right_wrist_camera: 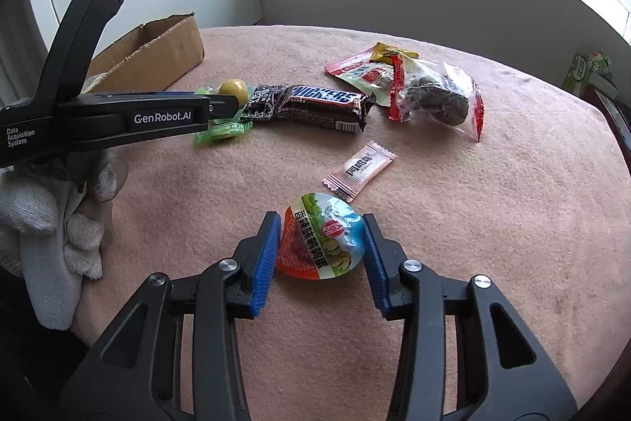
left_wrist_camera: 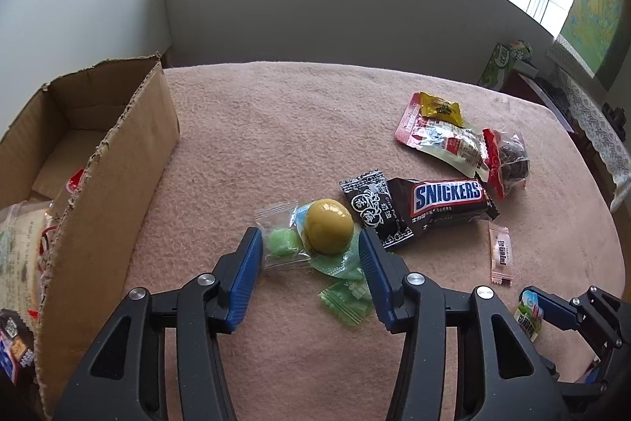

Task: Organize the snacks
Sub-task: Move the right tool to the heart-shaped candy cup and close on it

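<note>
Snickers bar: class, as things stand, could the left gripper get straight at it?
Probably not directly. The left gripper is open around the yellow-green egg snack, and the black candy wrapper overlaps the near end of the Snickers bar. Moving sideways first would free the way.

Left gripper (left_wrist_camera: 310, 251) — jaws flanking yellow egg (left_wrist_camera: 329, 226)

Snickers bar (left_wrist_camera: 445, 200) flat on blanket; round egg pack (right_wrist_camera: 321, 237) between fingers.
</note>
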Action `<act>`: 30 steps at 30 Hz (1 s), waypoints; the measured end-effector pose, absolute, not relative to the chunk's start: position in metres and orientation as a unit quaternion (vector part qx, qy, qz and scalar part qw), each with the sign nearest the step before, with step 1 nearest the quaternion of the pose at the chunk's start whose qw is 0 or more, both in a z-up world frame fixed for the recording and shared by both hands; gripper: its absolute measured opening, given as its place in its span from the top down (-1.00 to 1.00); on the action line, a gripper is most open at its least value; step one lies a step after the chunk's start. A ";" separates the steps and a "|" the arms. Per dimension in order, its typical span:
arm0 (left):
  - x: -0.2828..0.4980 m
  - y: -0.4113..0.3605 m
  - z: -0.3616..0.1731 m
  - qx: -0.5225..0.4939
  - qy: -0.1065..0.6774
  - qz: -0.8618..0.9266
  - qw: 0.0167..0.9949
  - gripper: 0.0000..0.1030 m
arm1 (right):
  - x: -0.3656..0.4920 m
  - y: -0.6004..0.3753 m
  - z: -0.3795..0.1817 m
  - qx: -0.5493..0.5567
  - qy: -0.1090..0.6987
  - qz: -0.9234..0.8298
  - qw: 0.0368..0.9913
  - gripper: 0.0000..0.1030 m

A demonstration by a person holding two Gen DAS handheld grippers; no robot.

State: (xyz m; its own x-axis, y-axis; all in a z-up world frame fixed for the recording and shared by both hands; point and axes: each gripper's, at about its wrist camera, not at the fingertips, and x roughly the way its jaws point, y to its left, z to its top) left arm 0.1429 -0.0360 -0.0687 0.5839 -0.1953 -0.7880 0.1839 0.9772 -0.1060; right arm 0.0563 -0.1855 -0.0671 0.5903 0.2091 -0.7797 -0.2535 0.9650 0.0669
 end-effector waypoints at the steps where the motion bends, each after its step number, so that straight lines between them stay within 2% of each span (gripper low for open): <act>1: 0.143 -0.036 -0.069 -0.005 0.445 -0.106 0.889 0.57 | 0.056 -0.186 -0.067 -0.024 0.433 0.130 0.891 0.21; 2: 0.144 -0.037 -0.070 -0.004 0.445 -0.108 0.889 0.62 | 0.056 -0.186 -0.067 -0.024 0.433 0.130 0.891 0.21; 9: 0.142 -0.036 -0.067 -0.009 0.438 -0.109 0.892 0.61 | 0.056 -0.187 -0.066 -0.018 0.435 0.132 0.891 0.22; 13: 0.145 -0.036 -0.067 -0.009 0.440 -0.103 0.892 0.07 | 0.056 -0.187 -0.066 -0.017 0.435 0.134 0.890 0.21; 16: 0.150 -0.042 -0.065 0.000 0.437 -0.104 0.893 -0.09 | 0.056 -0.188 -0.066 -0.016 0.436 0.134 0.890 0.21; 24: 0.166 -0.046 -0.069 -0.004 0.441 -0.097 0.892 -0.08 | 0.057 -0.187 -0.066 -0.017 0.437 0.135 0.889 0.21; 25: 0.166 -0.047 -0.069 -0.001 0.440 -0.098 0.893 0.06 | 0.057 -0.187 -0.066 -0.017 0.437 0.135 0.889 0.22; 26: 0.166 -0.048 -0.069 0.003 0.440 -0.097 0.893 0.30 | 0.056 -0.187 -0.066 -0.016 0.437 0.135 0.889 0.22; 27: 0.165 -0.049 -0.070 0.008 0.445 -0.098 0.890 0.39 | 0.056 -0.187 -0.066 -0.016 0.437 0.135 0.889 0.22; 30: 0.162 -0.052 -0.070 0.018 0.440 -0.100 0.892 0.41 | 0.056 -0.188 -0.066 -0.012 0.437 0.136 0.889 0.24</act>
